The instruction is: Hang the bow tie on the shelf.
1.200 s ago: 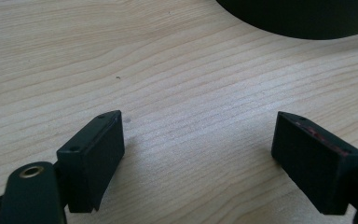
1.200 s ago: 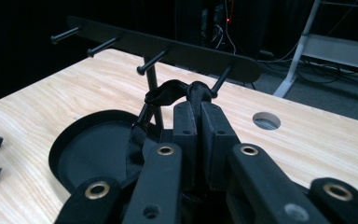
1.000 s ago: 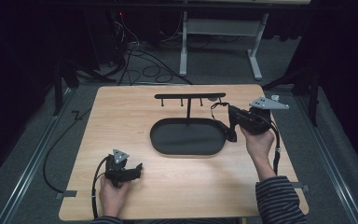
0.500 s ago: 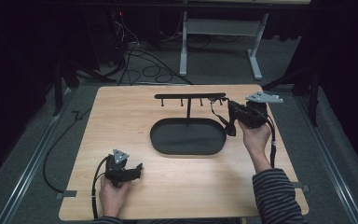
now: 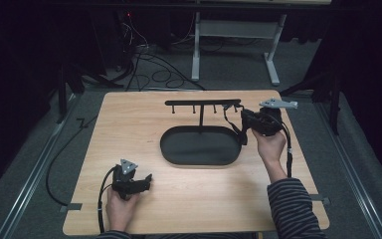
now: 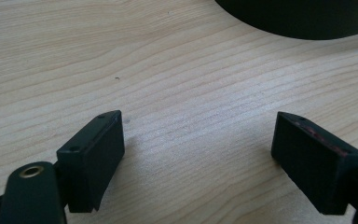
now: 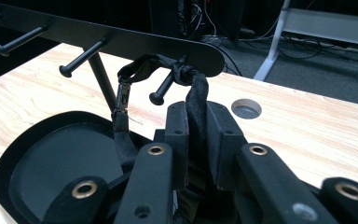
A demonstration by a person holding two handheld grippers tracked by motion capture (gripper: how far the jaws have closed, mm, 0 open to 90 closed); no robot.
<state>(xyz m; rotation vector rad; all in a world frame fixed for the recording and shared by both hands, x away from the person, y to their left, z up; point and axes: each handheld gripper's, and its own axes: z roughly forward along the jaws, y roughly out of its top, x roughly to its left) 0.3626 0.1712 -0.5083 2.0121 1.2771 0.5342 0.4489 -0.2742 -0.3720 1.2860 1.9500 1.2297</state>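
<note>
A soft, light black strap (image 7: 193,100) is being looped over the rack's end peg (image 7: 165,88), pinched near its fold in the right gripper (image 7: 196,140), whose jaws are just being eased apart.

Black strap (image 7: 196,100), black peg rack (image 5: 202,103), black oval tray (image 5: 171,149), pale wood-grain table (image 5: 129,119), striped sleeve (image 5: 293,206), grey floor (image 5: 40,164).

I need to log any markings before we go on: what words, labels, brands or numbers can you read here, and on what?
None can be read.
Stand, tray, strap, table: no lettering.
Left gripper, right gripper: plain black, unmarked.
Red lights behind the table: too small and blurred to read.
</note>
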